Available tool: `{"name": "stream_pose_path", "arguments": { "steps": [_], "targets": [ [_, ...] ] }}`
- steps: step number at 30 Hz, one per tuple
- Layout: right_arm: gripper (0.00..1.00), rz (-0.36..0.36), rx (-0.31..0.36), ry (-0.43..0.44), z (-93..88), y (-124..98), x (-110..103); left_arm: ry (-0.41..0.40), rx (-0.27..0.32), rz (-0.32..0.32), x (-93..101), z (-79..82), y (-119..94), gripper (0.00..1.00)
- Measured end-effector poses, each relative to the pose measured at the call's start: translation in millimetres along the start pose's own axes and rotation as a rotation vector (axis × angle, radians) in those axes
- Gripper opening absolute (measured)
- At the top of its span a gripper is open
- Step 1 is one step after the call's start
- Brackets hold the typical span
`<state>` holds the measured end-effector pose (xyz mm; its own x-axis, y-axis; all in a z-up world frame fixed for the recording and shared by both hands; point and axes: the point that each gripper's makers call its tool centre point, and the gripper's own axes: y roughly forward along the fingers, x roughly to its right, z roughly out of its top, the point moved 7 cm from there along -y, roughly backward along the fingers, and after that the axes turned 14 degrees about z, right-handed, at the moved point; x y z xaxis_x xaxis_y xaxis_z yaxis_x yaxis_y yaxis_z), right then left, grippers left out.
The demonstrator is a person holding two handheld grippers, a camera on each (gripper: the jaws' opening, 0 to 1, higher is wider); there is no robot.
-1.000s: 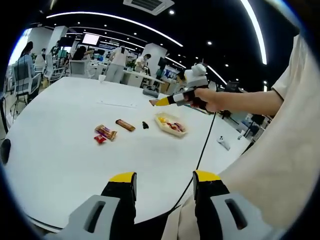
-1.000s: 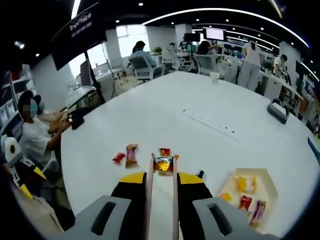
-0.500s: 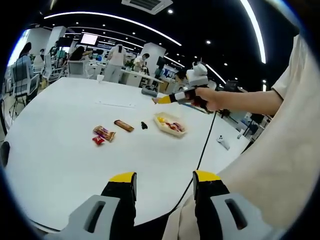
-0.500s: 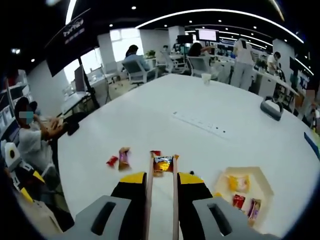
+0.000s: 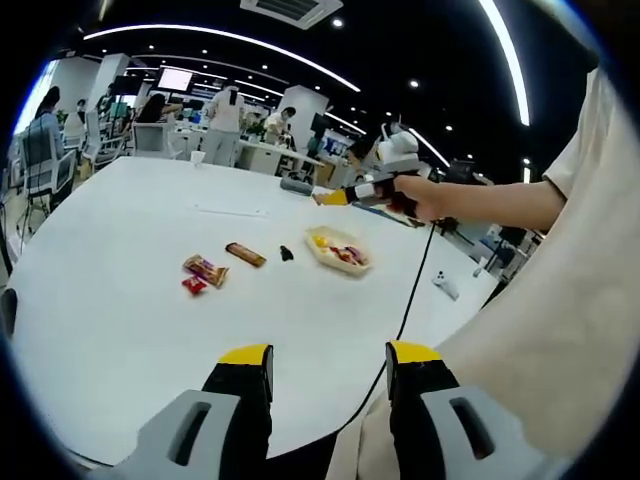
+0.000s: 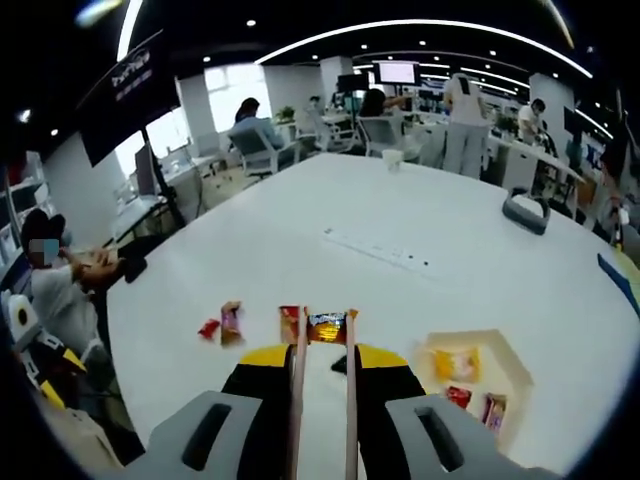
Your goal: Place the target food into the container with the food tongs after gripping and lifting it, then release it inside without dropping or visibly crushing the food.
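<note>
The snack packet (image 6: pixel 327 326) is held between the food tongs (image 6: pixel 322 390), squeezed by the right gripper (image 6: pixel 323 385), and has been lifted higher, now nearer the container (image 6: pixel 515 372) on the counter (image 6: pixel 400 230). Transfer is judged under way. The left gripper (image 5: pixel 328 375) is held open and empty, well short of the container.

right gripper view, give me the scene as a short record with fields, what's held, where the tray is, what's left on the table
held item: an orange snack packet pinched between the tips of the tongs, up off the table
right gripper: shut on the tongs
tray: pale tray on the white table, to the right of the tongs, with several snacks already inside
left on table: a red packet, a brown packet beside it, and another packet just left of the tongs
left gripper: open, holding nothing, low over the near table edge
</note>
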<state>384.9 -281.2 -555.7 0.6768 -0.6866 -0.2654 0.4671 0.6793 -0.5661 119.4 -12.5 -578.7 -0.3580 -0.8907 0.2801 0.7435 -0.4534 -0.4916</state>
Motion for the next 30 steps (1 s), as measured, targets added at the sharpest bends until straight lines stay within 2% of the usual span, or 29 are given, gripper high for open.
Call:
{"name": "stream_pose_path", "arguments": {
  "steps": [30],
  "targets": [
    [0.23,-0.112,0.060,0.075,1.9,-31.3,42.4,-0.014,-0.003,0.001,-3.1,-3.1,2.3,0.44]
  ]
}}
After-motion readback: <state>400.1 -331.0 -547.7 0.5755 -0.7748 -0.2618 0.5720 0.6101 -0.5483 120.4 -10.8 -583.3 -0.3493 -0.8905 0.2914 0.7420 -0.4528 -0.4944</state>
